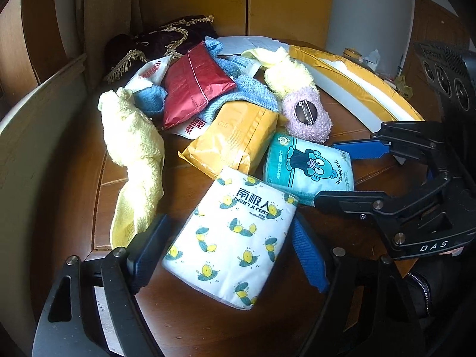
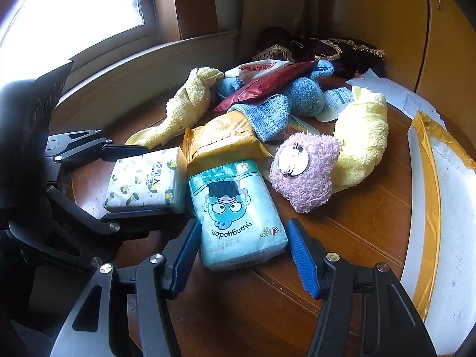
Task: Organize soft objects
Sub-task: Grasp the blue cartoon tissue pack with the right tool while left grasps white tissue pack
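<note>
A lemon-print tissue pack (image 1: 235,238) is straddled by the wide-open left hand-held gripper (image 1: 226,253), and a teal tissue pack (image 2: 238,211) just beside it by the wide-open right hand-held gripper (image 2: 242,255); neither is seen gripped. Both are laid on the desk (image 2: 357,223). A pile of yellow towels (image 1: 134,148), blue knit (image 2: 273,113) and a pink plush (image 2: 306,172) is seen behind.

- My left tool (image 1: 229,255) straddles the lemon tissue pack (image 1: 235,238) on the bench (image 1: 208,327); my right tool (image 2: 242,255) straddles the cartoon tissue pack (image 2: 238,211) just right of it.
- Behind both packs I see a padded envelope (image 1: 235,139), with a knitted cloth (image 1: 253,95) over its far end.
- A foil pouch (image 1: 193,86) lies on the heap behind that.
- A plush toy (image 2: 306,172) sits right of the envelope, against a rolled towel (image 2: 363,136).
- Another towel (image 1: 134,154) lies at the left.
</note>
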`<state>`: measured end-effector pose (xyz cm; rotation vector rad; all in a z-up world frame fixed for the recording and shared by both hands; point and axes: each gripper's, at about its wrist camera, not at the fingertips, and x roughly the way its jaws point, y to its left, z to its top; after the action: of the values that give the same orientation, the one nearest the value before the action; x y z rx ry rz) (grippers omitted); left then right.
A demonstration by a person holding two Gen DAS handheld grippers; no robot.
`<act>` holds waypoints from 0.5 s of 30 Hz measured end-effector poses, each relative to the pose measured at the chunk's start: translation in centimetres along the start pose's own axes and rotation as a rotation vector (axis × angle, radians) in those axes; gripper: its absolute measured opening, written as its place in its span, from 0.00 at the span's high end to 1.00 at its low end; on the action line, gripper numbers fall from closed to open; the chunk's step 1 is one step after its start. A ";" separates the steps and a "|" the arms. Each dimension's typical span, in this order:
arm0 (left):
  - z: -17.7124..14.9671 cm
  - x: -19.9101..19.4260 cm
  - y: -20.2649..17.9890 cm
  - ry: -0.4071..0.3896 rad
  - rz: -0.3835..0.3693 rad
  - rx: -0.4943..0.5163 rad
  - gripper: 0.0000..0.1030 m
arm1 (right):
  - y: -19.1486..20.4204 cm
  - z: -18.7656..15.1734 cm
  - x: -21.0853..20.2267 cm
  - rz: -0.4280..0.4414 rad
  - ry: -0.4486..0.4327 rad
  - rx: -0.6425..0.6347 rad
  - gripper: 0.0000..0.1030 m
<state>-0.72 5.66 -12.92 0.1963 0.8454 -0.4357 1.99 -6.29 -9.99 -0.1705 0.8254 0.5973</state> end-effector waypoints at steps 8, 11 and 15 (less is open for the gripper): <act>0.1 0.1 -0.1 -0.014 0.008 -0.001 0.29 | 0.3 -0.3 -0.2 -0.004 0.002 -0.008 0.42; 0.1 0.2 -0.3 -0.018 0.009 -0.006 0.29 | 0.3 -0.4 -0.4 -0.007 0.000 0.001 0.45; 0.1 0.2 -0.6 -0.024 0.011 -0.008 0.29 | -0.1 -0.5 -0.6 0.015 0.000 0.008 0.50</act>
<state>-0.79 5.07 -12.98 0.1877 0.8217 -0.4234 1.38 -6.80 -9.92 -0.1570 0.8292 0.6083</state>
